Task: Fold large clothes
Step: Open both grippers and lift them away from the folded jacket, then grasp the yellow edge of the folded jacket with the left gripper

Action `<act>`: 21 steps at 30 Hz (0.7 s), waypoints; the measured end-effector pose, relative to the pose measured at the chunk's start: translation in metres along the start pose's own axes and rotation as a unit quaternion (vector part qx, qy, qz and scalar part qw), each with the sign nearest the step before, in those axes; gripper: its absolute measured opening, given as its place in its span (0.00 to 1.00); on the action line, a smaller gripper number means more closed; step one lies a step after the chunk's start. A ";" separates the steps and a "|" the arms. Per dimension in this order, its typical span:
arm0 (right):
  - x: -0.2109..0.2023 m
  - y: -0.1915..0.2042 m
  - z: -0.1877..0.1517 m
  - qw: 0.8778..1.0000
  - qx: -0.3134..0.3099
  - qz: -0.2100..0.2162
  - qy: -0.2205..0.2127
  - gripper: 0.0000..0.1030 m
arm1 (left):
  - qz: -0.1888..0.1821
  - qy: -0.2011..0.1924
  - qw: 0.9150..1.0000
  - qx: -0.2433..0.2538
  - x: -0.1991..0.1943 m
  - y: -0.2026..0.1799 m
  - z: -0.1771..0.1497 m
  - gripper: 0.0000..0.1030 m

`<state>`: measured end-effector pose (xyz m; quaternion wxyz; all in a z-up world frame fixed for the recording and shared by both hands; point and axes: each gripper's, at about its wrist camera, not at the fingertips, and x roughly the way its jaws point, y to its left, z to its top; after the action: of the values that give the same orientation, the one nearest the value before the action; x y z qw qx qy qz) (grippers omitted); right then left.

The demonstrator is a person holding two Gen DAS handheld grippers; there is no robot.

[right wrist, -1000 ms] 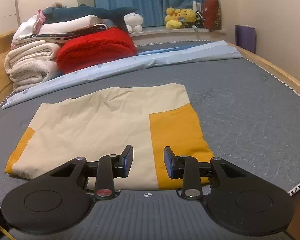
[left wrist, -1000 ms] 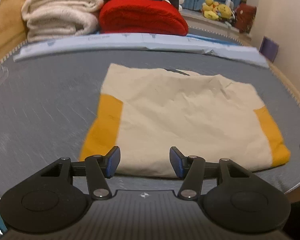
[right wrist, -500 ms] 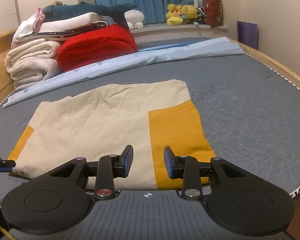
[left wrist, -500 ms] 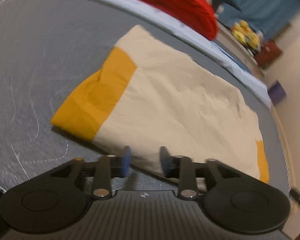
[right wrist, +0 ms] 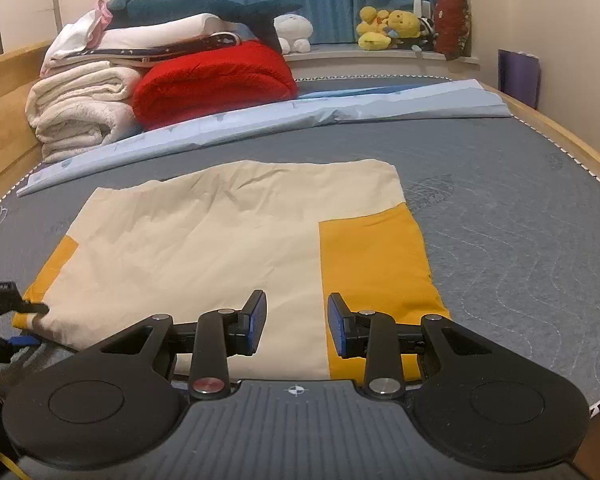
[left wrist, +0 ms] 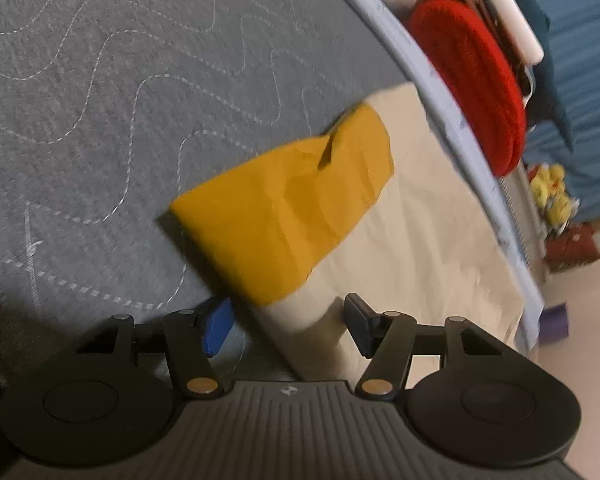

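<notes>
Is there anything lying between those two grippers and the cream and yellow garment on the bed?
Nothing visible. The garment lies flat on the mattress. The right gripper sits open at its near edge, and the left gripper is open around its corner. The folded blankets are piled well behind it.

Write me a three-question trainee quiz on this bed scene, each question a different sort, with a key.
1. True or false: the right gripper is clamped on the cream cotton garment with yellow side panels.
2. Multiple choice: the folded red fleece blanket lies (a) on the garment, (b) beyond the garment beside the stack of rolled white towels, (c) on the windowsill.
3. Fill in: the left gripper has its open jaws around the garment's near ____ corner, by the yellow panel.

Key: 1 false, both grippers are open; 2 b; 3 left.
</notes>
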<state>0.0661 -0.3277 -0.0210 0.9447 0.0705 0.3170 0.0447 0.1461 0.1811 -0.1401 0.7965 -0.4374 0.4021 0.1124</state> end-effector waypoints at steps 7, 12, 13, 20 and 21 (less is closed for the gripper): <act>0.001 0.008 -0.001 1.000 -0.014 0.000 0.002 0.34 | -0.030 -0.046 0.998 -0.007 0.017 -0.003 0.004 0.69; 0.001 0.016 -0.001 1.000 -0.019 0.010 -0.006 0.34 | -0.047 -0.068 0.997 -0.002 0.030 -0.011 0.010 0.71; 0.002 0.019 0.000 1.000 -0.019 0.012 -0.008 0.34 | -0.045 -0.069 0.997 -0.005 0.032 -0.012 0.013 0.62; 0.012 0.053 0.005 0.999 -0.033 0.036 -0.017 0.34 | -0.061 -0.077 0.994 0.046 0.010 -0.035 0.024 0.14; 0.015 0.060 0.006 0.998 -0.035 0.042 -0.017 0.34 | -0.066 -0.082 0.993 0.057 0.002 -0.041 0.027 0.13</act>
<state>0.0791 -0.2677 -0.0153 0.9492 0.0519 0.2958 0.0944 0.1836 0.1775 -0.1086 0.8559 -0.4060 0.3120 0.0722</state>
